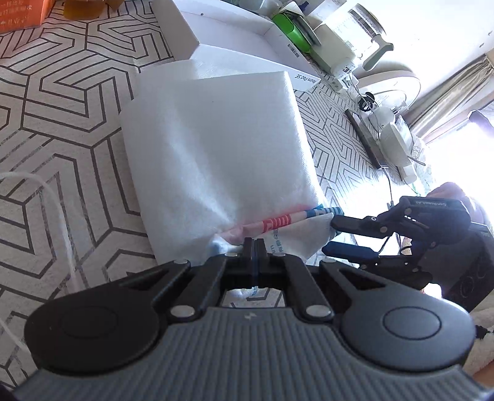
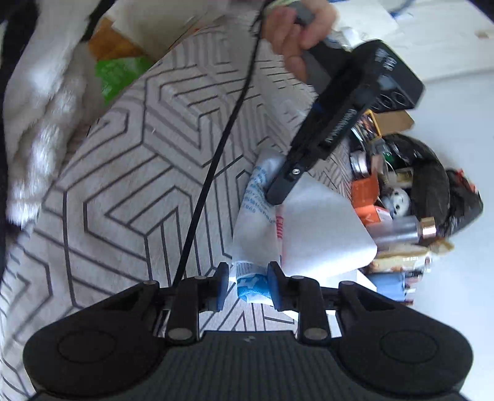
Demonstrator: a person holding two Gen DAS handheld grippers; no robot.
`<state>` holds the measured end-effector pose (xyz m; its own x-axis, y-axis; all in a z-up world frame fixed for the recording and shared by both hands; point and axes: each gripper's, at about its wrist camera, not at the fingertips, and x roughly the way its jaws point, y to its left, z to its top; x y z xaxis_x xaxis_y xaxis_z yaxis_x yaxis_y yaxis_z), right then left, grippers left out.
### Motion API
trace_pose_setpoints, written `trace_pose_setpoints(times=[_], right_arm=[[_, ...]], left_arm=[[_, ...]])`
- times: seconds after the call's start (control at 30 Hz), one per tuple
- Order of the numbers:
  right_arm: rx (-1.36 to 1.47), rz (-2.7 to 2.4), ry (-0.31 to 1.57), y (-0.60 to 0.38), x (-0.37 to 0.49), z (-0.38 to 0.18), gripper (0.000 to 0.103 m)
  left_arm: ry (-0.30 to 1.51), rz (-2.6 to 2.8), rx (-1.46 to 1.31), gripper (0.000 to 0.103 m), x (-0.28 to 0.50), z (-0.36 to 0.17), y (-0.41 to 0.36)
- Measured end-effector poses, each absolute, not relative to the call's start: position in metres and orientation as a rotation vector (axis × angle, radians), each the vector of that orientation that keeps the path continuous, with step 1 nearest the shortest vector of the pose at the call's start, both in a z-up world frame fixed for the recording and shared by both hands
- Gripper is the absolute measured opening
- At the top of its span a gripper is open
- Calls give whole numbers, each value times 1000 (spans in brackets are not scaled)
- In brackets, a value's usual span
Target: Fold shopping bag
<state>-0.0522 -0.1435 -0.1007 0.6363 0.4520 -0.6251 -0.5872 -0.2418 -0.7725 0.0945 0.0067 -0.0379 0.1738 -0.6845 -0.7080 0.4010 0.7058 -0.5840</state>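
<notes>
White shopping bag (image 1: 213, 145) folded, left tool (image 1: 253, 246) pinching edge, right tool (image 2: 248, 285) parted.

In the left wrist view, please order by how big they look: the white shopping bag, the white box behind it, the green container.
1. shopping bag, largest.
2. white box, though it is farther away and partly hidden, so unsure.
3. green container, smallest.

The bag (image 1: 213, 148) is white with red and blue print, the cloth (image 1: 61, 101) beige with dark geometric lines, the far box (image 1: 222, 46) white, the pads (image 2: 274, 290) blue.
</notes>
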Motion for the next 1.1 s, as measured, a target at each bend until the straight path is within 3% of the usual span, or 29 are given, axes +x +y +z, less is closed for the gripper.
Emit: trace_pose_setpoints(times=[0.13, 0.2, 0.23, 0.33, 0.57, 0.73, 1.1], right_arm=[[-1610, 974, 11, -138, -48, -115, 35], [-1584, 989, 3, -134, -40, -116, 30], [-1551, 1004, 30, -132, -35, -115, 24], [-1407, 1073, 121, -133, -17, -104, 19], [-877, 1217, 557, -133, 57, -60, 18], [-502, 1263, 835, -139, 115, -47, 17], [218, 1175, 1257, -191, 178, -82, 11]], left_arm=[[1156, -785, -283, 3, 100, -40, -2], [1159, -785, -298, 3, 102, -42, 1], [1159, -788, -300, 3, 100, -44, 5], [1160, -793, -294, 3, 102, -49, 2], [1059, -781, -172, 3, 96, -53, 10], [901, -790, 14, 36, 74, -36, 5], [687, -846, 352, 53, 39, -10, 20]])
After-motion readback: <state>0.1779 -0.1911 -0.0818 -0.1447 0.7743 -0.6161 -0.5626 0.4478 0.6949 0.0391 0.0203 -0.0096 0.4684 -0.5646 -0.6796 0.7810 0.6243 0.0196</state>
